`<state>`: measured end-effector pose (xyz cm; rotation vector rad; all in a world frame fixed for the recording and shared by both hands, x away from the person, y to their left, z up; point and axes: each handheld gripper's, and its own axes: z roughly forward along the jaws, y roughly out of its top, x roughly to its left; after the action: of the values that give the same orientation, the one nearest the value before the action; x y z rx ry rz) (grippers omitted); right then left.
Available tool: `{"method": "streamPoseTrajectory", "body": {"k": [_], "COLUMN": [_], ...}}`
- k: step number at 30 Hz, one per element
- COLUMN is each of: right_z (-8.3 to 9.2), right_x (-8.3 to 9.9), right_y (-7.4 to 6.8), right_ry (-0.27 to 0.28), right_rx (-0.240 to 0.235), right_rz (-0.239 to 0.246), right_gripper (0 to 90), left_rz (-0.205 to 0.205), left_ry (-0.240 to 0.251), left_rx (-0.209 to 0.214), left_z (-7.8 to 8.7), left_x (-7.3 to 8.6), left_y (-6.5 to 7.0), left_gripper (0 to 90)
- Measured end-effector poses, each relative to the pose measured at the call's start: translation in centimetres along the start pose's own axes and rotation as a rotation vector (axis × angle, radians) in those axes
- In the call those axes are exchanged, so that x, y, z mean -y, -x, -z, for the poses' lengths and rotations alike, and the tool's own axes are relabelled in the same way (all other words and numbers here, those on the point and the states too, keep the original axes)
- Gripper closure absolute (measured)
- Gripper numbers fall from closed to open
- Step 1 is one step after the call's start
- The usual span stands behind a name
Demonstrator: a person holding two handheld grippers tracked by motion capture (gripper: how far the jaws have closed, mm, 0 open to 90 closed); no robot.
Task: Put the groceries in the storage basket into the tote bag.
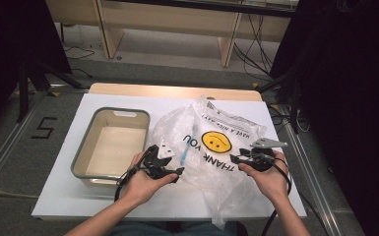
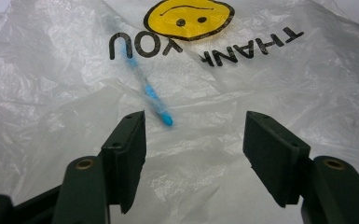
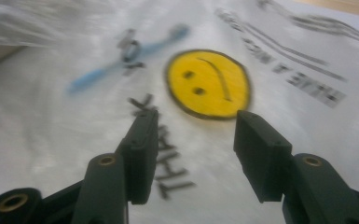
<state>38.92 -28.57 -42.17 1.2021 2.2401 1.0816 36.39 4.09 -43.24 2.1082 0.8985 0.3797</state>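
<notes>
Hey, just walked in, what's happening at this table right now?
A person holds a gripper in each hand over a plastic bag lying on the table. The left gripper is open, aimed at a blue toothbrush that seems to be inside the bag. The right gripper is open too, near the bag's smiley print. Neither has gripped anything. A grey bin sits empty left of the bag.

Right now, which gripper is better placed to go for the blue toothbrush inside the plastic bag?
Left, probably. The left gripper is open with the blue toothbrush tip just ahead of its jaws, under the plastic bag. The right gripper, also open, faces the smiley print, farther from it.
</notes>
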Motion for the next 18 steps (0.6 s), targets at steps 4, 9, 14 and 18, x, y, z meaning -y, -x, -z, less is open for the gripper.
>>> {"method": "streamPoseTrajectory", "body": {"k": [4, 9, 14, 18], "right_z": [0.7, 1.2, 1.7, 2.0], "right_x": [1.2, 1.9, 2.2, 2.4], "right_y": [1.4, 2.1, 2.5, 2.6], "right_ry": [-0.005, 0.002, 0.011, 0.011], "right_rx": [0.077, 0.121, 0.148, 0.166], "right_rz": [-0.061, -0.087, -0.107, -0.121], "right_gripper": [46.6, 43.3, 41.9, 41.6], "left_rz": [-0.018, -0.032, -0.039, -0.048], "left_ry": [0.008, -0.009, -0.015, -0.018], "left_rx": [0.003, 0.017, 0.024, 0.030], "left_z": [0.2, 0.0, 0.0, -0.1], "left_x": [0.5, 1.4, 1.7, 1.9], "left_y": [0.1, 0.6, 0.8, 0.9], "left_gripper": [37.6, 34.5, 34.1, 34.1]}}
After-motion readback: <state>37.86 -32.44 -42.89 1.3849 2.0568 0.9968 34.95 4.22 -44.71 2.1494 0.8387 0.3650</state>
